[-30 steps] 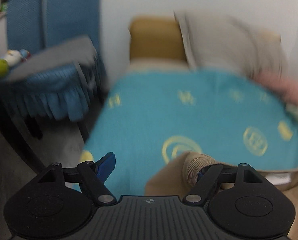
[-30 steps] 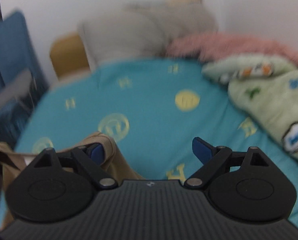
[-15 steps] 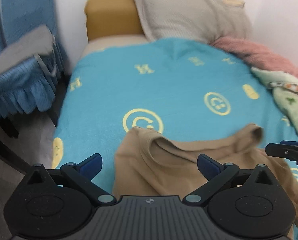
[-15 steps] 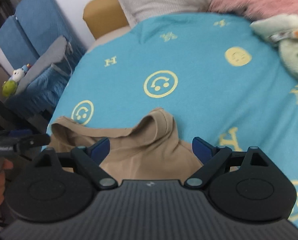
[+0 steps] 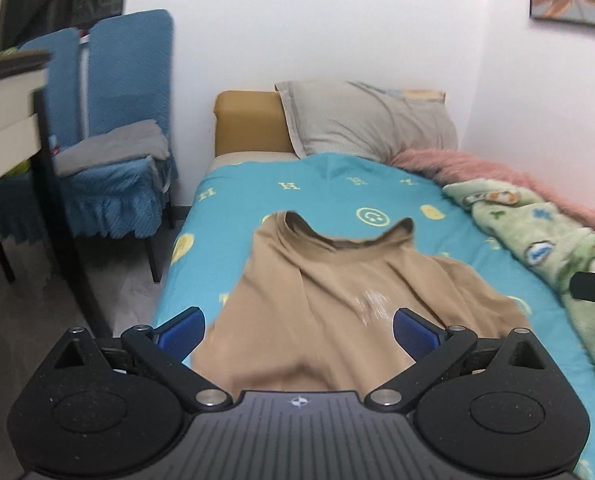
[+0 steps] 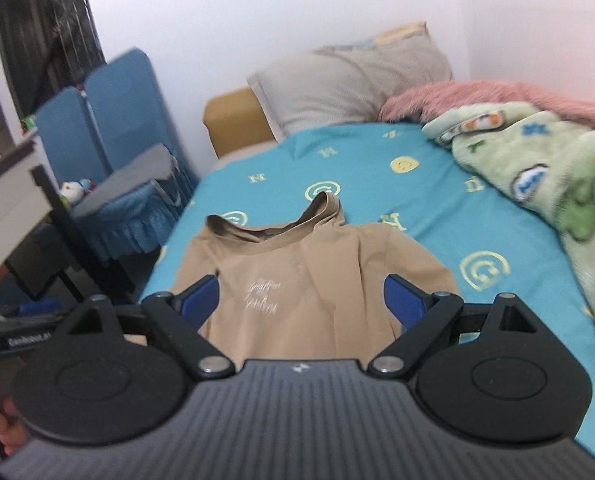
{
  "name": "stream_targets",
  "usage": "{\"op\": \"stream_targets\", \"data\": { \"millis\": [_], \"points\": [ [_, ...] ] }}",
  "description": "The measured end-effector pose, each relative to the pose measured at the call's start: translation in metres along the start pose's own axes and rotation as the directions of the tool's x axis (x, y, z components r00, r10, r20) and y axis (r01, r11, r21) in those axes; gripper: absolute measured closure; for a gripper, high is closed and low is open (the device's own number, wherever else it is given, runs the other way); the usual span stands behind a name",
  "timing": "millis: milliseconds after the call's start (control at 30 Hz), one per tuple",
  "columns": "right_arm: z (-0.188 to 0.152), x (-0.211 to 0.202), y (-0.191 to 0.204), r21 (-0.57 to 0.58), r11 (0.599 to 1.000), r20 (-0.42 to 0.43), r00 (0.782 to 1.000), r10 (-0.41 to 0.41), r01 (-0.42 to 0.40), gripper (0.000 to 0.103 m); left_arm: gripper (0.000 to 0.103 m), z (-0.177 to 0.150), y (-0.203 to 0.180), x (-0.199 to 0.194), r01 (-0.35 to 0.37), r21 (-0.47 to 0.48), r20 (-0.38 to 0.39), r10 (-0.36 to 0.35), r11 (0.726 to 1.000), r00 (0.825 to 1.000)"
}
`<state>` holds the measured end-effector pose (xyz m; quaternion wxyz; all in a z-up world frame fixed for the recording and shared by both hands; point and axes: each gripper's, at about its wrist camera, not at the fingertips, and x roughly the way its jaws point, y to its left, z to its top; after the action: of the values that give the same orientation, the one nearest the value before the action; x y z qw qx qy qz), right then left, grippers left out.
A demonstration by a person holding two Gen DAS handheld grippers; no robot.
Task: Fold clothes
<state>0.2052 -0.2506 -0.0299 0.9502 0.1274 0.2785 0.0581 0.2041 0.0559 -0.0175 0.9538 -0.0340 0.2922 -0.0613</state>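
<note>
A tan shirt (image 5: 329, 296) lies spread face up on the near half of the bed, collar toward the headboard, pale script lettering visible on the chest in the right wrist view (image 6: 293, 280). The collar stands slightly raised at both corners, and shallow creases run down the body; the lower hem is hidden behind the gripper housings in both views. The shirt rests on a turquoise bedsheet (image 5: 325, 192) printed with yellow smiley faces and letters. The left gripper (image 5: 297, 330) hangs above the lower part of the shirt with its blue pads spread wide and nothing between them; no contact with the cloth is evident. The right gripper (image 6: 302, 300) is likewise held above the shirt, pads wide apart and empty. A green patterned blanket (image 5: 537, 240) lies bunched along the right side of the bed, just beside the shirt's right edge, with a pink fluffy blanket (image 5: 497, 172) behind it against the wall. A grey pillow (image 5: 369, 124) leans on the mustard headboard (image 5: 249, 124). Left of the bed stand blue-covered chairs (image 5: 117, 120), one carrying a folded grey cloth (image 5: 117, 144). A table edge (image 5: 5, 100) enters at far left.
</note>
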Motion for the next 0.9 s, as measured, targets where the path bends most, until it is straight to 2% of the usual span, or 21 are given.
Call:
{"op": "stream_targets", "data": {
  "millis": [67,200,267,367,500,633,767,900],
  "points": [
    [-0.013,-0.035,0.003,0.008,1.0,0.033,0.999,-0.002,0.002,0.012,0.002,-0.02,0.007,-0.027,0.01,-0.046,0.002,-0.01,0.999,1.0],
    [-0.038,-0.073,-0.009,0.062,0.998,0.06,0.998,0.014,-0.018,0.012,0.006,-0.04,0.029,-0.049,-0.037,-0.164,-0.039,0.031,0.986,0.999],
    [-0.048,-0.085,-0.016,0.091,0.996,0.067,0.998,0.017,-0.023,0.012,0.006,-0.048,0.039,-0.056,-0.059,-0.226,-0.062,0.046,0.972,0.997],
    [-0.055,-0.088,-0.026,0.124,0.992,0.058,0.998,0.021,-0.028,0.012,0.007,-0.049,0.057,-0.055,-0.034,-0.345,-0.069,0.011,0.938,0.998],
    [-0.055,-0.077,-0.038,0.172,0.985,0.044,0.999,0.016,-0.023,0.012,0.008,-0.054,0.077,-0.032,0.005,-0.485,-0.073,-0.046,0.875,0.996],
    [-0.059,-0.069,-0.047,0.213,0.977,0.022,1.0,0.001,-0.005,0.012,0.009,-0.061,0.097,0.003,0.08,-0.631,-0.023,-0.121,0.772,0.992],
    [-0.062,-0.055,-0.053,0.248,0.969,-0.011,1.0,0.006,-0.003,0.012,0.012,-0.056,0.111,0.046,0.02,-0.662,-0.039,-0.062,0.749,0.997],
    [-0.061,-0.038,-0.058,0.27,0.963,-0.033,0.999,0.001,0.008,0.012,0.022,-0.052,0.126,0.088,-0.026,-0.69,-0.073,-0.033,0.724,0.997]
  ]
}}
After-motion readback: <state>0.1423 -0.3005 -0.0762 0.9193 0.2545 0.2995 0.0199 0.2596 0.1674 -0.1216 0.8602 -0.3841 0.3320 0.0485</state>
